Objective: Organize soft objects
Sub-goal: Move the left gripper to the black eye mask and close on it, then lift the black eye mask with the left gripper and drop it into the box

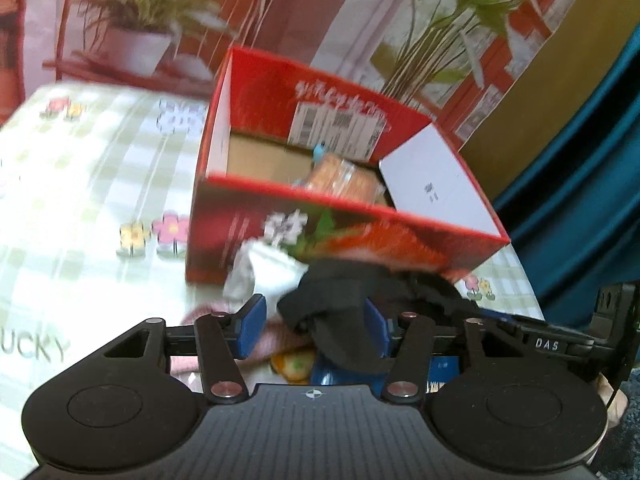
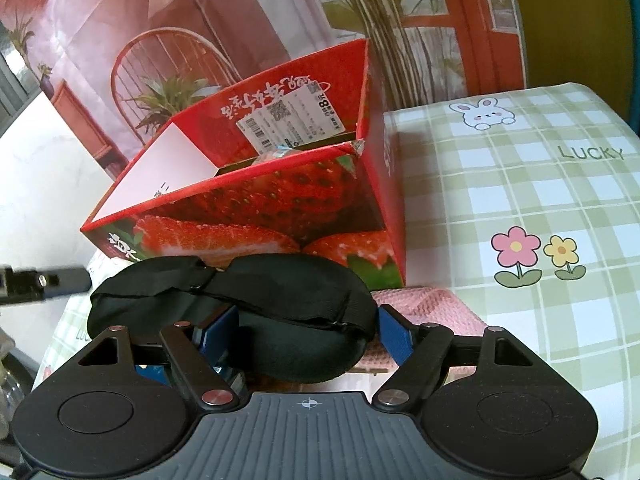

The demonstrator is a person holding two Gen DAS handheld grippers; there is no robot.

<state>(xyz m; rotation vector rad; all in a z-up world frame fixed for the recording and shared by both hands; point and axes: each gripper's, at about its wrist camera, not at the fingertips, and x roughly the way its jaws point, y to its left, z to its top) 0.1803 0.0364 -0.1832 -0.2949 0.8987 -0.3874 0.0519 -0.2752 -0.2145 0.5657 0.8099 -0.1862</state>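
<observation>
A black eye mask (image 2: 280, 292) with a strap lies across my right gripper (image 2: 308, 332). Its padded cup sits between the wide-apart blue pads (image 2: 394, 334), and I see no squeeze on it. Its left end drapes between the blue pads (image 1: 252, 326) of my left gripper (image 1: 314, 328), which stands open. There the black fabric (image 1: 340, 308) hangs against the right finger, clear of the left pad. Just beyond the fingers lie a white cloth (image 1: 268, 272) and a pink knitted cloth (image 2: 432, 300). A red strawberry box (image 2: 280, 200) stands open-topped right behind them.
In the box (image 1: 400, 224) lies a wrapped orange pack (image 1: 340, 180). The green checked tablecloth (image 2: 520, 200) stretches to the right of the box. A small orange and yellow item (image 1: 294, 364) sits under the left fingers. A teal curtain (image 1: 580, 160) hangs at the right.
</observation>
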